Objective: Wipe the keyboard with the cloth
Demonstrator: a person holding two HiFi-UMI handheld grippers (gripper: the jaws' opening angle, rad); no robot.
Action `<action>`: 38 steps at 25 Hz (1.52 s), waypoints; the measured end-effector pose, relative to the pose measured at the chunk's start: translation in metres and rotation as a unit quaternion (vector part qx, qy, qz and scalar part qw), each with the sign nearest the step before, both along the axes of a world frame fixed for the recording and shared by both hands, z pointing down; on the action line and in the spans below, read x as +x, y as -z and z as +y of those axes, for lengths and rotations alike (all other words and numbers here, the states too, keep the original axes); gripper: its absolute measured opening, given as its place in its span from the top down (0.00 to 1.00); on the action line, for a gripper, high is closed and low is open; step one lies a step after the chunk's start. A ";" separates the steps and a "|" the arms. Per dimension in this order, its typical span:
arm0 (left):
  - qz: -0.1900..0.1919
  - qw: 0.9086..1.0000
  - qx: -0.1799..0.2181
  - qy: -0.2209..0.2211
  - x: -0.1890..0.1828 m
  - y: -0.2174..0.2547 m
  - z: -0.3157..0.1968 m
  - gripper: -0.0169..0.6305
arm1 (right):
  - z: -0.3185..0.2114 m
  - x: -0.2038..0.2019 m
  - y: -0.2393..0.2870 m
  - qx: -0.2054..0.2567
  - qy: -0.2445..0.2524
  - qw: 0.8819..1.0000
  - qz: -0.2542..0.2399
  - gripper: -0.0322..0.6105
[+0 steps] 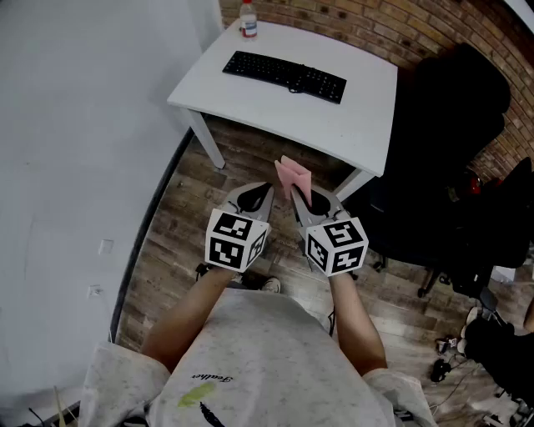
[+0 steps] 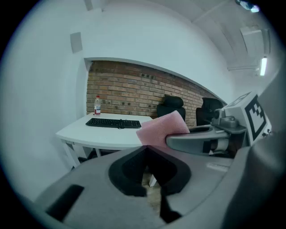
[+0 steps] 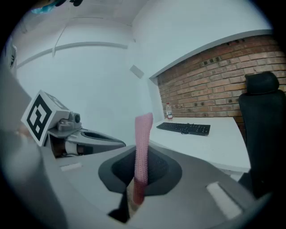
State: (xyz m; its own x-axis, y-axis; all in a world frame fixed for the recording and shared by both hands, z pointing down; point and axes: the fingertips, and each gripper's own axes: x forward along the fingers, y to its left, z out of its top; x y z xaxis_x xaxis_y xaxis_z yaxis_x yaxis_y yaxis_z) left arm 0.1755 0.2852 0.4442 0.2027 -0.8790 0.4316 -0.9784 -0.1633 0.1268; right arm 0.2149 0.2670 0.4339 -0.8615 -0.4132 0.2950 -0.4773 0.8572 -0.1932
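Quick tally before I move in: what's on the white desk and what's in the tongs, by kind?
Keyboard: 1
Bottle: 1
Cloth: 1, pink, clamped in the right tongs
Total: 3

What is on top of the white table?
A black keyboard lies on the white table, and a small bottle stands at its far corner. The surface under both is covered. The pink cloth is not there: the right tool holds it.
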 end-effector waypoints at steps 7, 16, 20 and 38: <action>-0.002 1.000 0.003 0.002 0.002 0.000 -0.010 0.98 | -0.007 0.000 -0.001 0.006 0.009 1.000 0.000 0.92; 0.005 1.000 0.013 0.016 -0.024 -0.002 -0.032 0.98 | -0.030 -0.018 -0.006 0.009 0.010 1.000 0.008 0.92; 0.012 1.000 0.016 0.016 -0.044 -0.007 -0.051 0.98 | -0.048 -0.037 -0.011 0.010 0.007 1.000 0.015 0.91; 0.041 0.999 0.002 -0.011 -0.187 -0.011 -0.192 0.98 | -0.189 -0.173 -0.012 -0.011 -0.027 0.999 0.039 0.91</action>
State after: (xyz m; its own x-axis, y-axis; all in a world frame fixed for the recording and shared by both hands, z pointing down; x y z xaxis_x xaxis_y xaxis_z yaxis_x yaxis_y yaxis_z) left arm -0.0115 0.0931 0.4550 0.2562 -0.8756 0.4096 -0.9611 -0.1853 0.2050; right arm 0.0417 0.0784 0.4462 -0.8123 -0.4505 0.3703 -0.5366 0.8262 -0.1718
